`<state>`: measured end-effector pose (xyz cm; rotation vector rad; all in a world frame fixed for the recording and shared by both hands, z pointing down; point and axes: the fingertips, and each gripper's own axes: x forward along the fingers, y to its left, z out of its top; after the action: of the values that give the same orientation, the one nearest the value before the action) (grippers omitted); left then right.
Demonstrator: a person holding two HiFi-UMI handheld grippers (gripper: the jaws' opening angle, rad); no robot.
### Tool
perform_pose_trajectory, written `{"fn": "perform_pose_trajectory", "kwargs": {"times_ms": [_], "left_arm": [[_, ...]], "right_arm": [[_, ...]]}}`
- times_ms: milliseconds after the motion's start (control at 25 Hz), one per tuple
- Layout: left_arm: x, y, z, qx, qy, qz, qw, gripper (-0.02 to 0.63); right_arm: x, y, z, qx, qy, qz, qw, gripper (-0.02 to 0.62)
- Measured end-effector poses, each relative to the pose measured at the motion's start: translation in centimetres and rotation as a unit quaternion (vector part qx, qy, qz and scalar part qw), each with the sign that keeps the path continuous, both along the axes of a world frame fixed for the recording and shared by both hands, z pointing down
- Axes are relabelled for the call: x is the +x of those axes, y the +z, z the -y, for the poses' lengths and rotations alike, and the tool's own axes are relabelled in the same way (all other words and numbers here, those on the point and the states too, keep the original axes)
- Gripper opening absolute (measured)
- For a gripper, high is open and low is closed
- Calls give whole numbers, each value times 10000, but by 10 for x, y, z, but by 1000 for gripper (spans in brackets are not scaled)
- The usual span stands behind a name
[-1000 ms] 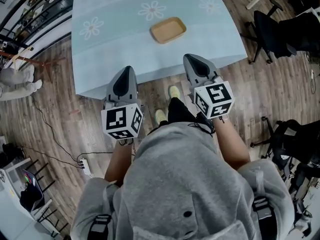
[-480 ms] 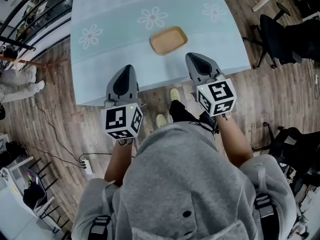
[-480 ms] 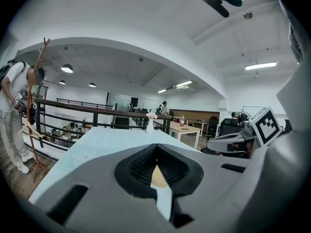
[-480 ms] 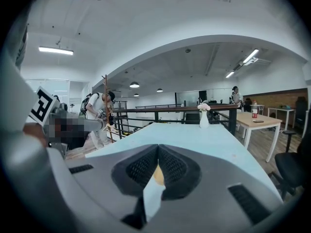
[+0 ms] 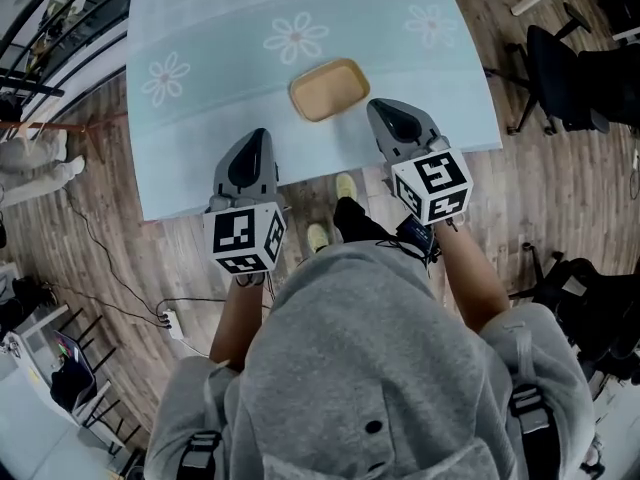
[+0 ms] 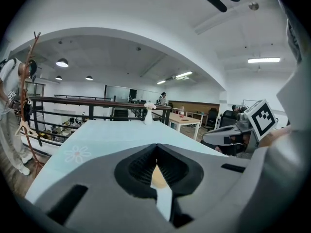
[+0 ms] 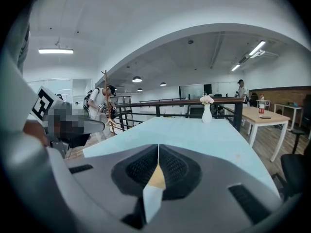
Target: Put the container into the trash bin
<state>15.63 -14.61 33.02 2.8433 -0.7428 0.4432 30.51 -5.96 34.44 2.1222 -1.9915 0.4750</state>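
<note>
Seemingly empty, left claw (image 5: 256, 135) and right claw (image 5: 384, 106) are pressed together near the tan container (image 5: 329, 89).

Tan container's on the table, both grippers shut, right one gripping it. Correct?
Not gripping. In the right gripper view the right gripper has its jaws together with nothing between them. The tan container lies free on the table ahead of it. The left gripper is shut too.

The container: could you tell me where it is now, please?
In the head view, the tan container lies on the light-blue table by its near edge, just ahead and left of the right gripper.
</note>
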Motion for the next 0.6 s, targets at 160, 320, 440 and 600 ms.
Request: {"fn": "perform_pose_trajectory", "kwargs": {"times_ms": [160,320,440,600], "left_arm": [[22,13,-1,-63,260,194,9995,18],[46,29,-9,-290,618,266,9973,20],[59,42,-13,-370,808,372,9953,22],[75,63,-18,-543,1124,697,9897,124]], "right_arm": [[8,11,9,-142,-125,101,9998,28],[16,22,17,-275,-231,180,9992,28],[23,32,21,-361,-298,257,9986,28],[30,39,28,-443,-413,328,9976,28]]}}
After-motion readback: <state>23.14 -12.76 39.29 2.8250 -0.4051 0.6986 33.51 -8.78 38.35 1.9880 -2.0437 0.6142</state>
